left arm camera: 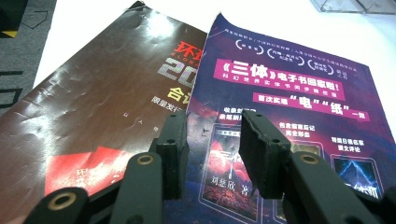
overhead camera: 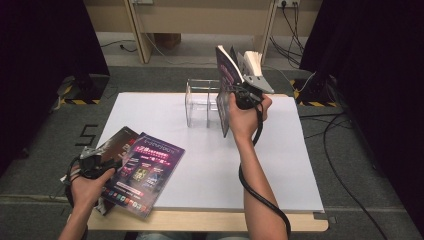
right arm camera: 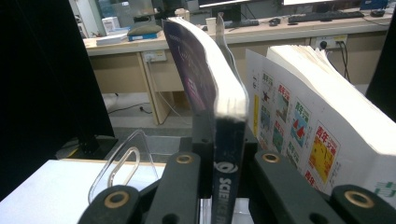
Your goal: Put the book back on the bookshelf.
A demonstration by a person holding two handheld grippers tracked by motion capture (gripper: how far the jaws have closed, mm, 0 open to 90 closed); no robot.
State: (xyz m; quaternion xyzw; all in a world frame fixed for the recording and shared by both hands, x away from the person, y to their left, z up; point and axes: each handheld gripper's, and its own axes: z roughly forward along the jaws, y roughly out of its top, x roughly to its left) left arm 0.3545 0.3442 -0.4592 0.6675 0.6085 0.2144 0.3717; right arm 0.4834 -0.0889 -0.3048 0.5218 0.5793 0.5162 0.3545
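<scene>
My left gripper [overhead camera: 100, 159] rests at the table's near left corner, its jaws open over two flat magazines. Its fingertips [left arm camera: 173, 135] hover just above the left edge of the purple magazine [left arm camera: 289, 107], with nothing pinched between them. That purple magazine [overhead camera: 145, 172] partly overlaps a brown magazine [overhead camera: 119, 141]. Farther back, my right gripper [overhead camera: 234, 92] is shut on the spine of another purple magazine [overhead camera: 226, 70], held upright in the air beside a clear acrylic rack [overhead camera: 202, 102]. The spine [right arm camera: 227, 154] sits squeezed between the two jaws.
A thick white-covered magazine [right arm camera: 317, 130] stands just right of the held one, fanned open at the top. The rack's clear divider [right arm camera: 122, 163] lies below left of the jaws. A white sheet [overhead camera: 210, 165] covers the table. Cables trail across the floor at right.
</scene>
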